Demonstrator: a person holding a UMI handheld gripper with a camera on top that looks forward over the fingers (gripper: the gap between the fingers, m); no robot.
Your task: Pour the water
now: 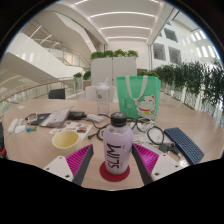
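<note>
A white bottle [118, 150] with a pale pink cap and black lettering stands upright on a red coaster [104, 173] on the wooden table [38, 156]. My gripper [118, 160] is open, and the bottle stands between the fingers. The magenta pads [88, 158] flank it left and right, with a narrow gap showing at each side. A yellow cup [65, 140] sits on the table beyond the left finger. A clear glass vessel [103, 98] stands farther back, behind the bottle.
A green bag [137, 95] stands at the table's far side. Cables and small items [152, 131] lie beyond the right finger, next to a dark ribbed object [185, 143]. Clutter [50, 119] lies at the left. Planters [112, 62] stand behind.
</note>
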